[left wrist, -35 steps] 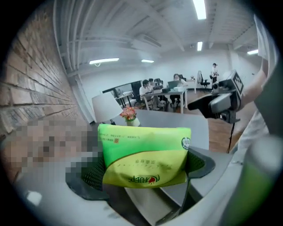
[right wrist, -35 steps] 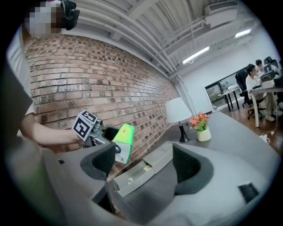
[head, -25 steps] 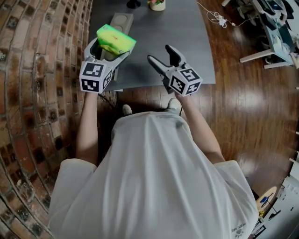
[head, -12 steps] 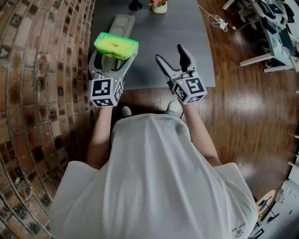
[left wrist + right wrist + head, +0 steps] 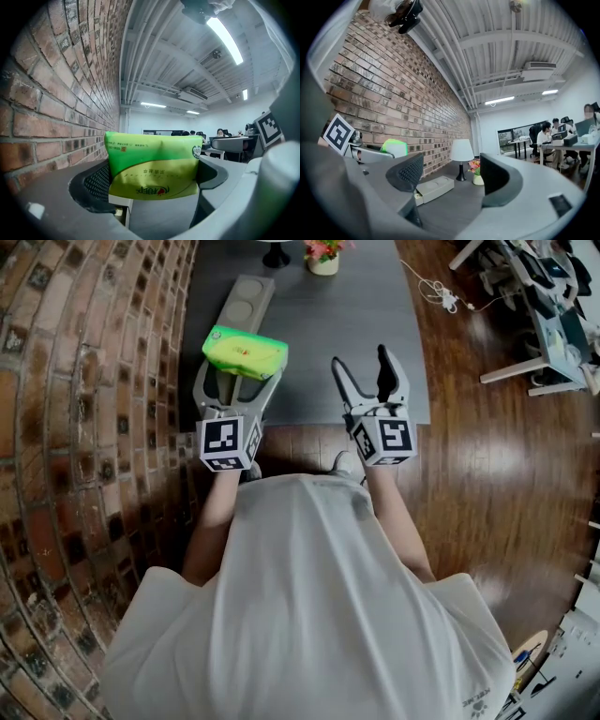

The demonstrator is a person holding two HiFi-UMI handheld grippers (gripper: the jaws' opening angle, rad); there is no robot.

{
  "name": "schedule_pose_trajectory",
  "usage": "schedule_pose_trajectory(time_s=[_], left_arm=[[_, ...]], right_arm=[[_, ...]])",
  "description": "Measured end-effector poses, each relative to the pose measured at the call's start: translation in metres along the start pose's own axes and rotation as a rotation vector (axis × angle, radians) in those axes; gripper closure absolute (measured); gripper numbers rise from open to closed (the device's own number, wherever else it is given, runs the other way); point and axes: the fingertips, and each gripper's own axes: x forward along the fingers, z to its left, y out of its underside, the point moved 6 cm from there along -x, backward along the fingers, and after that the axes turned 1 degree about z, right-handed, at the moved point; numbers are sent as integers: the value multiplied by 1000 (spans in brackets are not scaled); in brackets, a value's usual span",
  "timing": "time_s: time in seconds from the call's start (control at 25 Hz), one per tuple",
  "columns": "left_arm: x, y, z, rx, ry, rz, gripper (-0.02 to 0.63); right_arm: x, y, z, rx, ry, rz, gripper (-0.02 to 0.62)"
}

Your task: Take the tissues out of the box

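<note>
Moved: I've turned both tongs square to the bench (image 5: 347, 324).
Left tongs (image 5: 241, 371): pinching the tissue pack (image 5: 246, 351) above the box's (image 5: 242, 298) near end.
Right tongs (image 5: 364, 360): spread, empty, right of the box, off the pack's long end.

The pack (image 5: 246, 352) is glossy green plastic film, slightly creased, the left gripper (image 5: 239, 371) and right gripper (image 5: 364, 367) matt grey plastic with dimpled black pads (image 5: 407, 172), the wall (image 5: 84, 427) rough brick, the table (image 5: 319, 343) smooth matt grey, the floor (image 5: 506, 474) polished wood, the shirt (image 5: 309, 596) white cloth.
</note>
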Motion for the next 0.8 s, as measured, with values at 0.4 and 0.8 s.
schedule_pose_trajectory(time_s=[0.4, 0.8], left_arm=[[11, -5, -4, 6, -3, -19, 75], [27, -9, -16, 7, 2, -30, 75]], right_arm=[[3, 0, -13, -22, 18, 8, 209], [11, 0, -27, -32, 0, 14, 209]])
